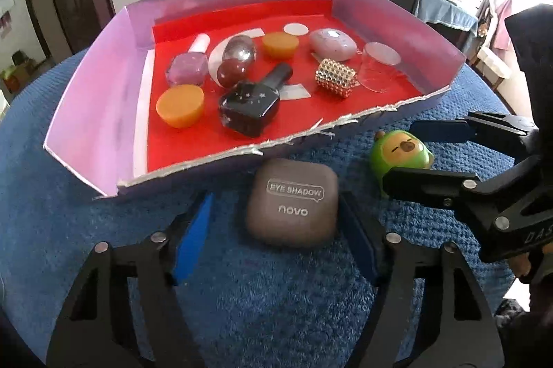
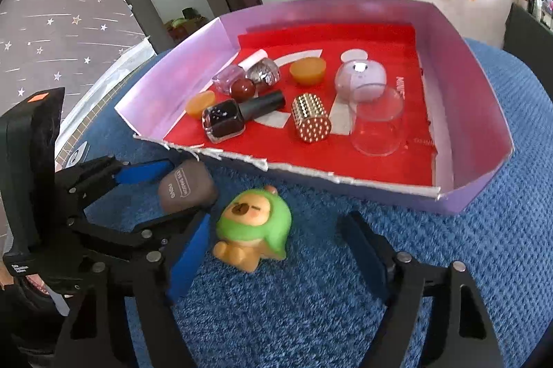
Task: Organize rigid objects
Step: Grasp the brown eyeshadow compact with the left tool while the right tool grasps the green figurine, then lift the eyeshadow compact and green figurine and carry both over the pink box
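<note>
While half-open, left tool (image 1: 275, 196) astride compact (image 1: 293, 212).

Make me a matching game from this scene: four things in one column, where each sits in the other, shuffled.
1. brown eye-shadow case
2. green capybara figurine
3. clear plastic cup
4. black nail polish bottle

A. inside the box, near its right wall
B. on the blue mat, between the left tongs
C. inside the box, lying on its side
D. on the blue mat, between the right tongs

1-B, 2-D, 3-A, 4-C

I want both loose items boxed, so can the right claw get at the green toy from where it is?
Probably yes. The green toy lies on the blue mat between the right claw's open fingers, with nothing covering it; the left claw sits close beside it.
</note>
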### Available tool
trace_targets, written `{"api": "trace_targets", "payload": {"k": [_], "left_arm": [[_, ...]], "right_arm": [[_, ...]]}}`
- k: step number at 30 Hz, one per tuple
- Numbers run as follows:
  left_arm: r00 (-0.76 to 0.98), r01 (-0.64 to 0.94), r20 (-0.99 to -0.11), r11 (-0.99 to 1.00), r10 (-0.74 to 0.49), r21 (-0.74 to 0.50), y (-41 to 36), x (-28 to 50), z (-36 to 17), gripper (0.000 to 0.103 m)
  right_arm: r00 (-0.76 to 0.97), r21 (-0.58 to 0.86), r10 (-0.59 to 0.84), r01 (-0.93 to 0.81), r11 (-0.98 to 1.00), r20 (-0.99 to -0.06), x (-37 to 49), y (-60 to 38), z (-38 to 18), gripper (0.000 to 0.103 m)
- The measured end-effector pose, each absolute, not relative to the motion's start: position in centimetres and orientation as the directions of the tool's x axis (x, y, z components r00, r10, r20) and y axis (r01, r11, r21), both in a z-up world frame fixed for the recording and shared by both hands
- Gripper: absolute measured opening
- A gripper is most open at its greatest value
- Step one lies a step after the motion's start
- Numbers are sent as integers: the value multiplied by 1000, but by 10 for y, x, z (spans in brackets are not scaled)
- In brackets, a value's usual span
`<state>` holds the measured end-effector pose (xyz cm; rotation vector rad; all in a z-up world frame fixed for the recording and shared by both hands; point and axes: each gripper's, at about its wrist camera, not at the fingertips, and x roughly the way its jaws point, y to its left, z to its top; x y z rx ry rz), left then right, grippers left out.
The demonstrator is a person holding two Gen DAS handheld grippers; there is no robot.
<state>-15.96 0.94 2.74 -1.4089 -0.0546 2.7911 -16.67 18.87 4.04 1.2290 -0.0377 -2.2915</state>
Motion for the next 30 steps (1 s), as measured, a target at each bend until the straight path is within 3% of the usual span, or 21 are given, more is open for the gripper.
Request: {"api": "trace_targets", "payload": {"k": [1,3,5,12,20,30], "left_arm": [[-597,-4,-802,-999,30,-35,10,-159,28,62],[-602,-14,-798,-999,40,-40,14,-159,29,51],[-602,-20,-797,-999,44,-40,15,-158,30,50],[-631,-5,-773,-996,71,-87,21,-152,47,49],[-695,-11,-717,-998,55,-67,28,-132,75,49],[-704,-22,-709,-998,52,-51,37,-126,81,49]], "right_arm": [[-438,271,-475,451,-850,-763,-168,188,38,74],[-428,281,-496,472,-836,-756,-168,184,37,60],[-406,296,-519,495,-817,-752,-168,179,33,47],[-417,355,-559,471,-807,-717,-163,188,42,47],[-596,194,-471,469,-862,-651,-128,193,92,47],[-603,150,-461,493,-857,-651,-107,191,99,47]]}}
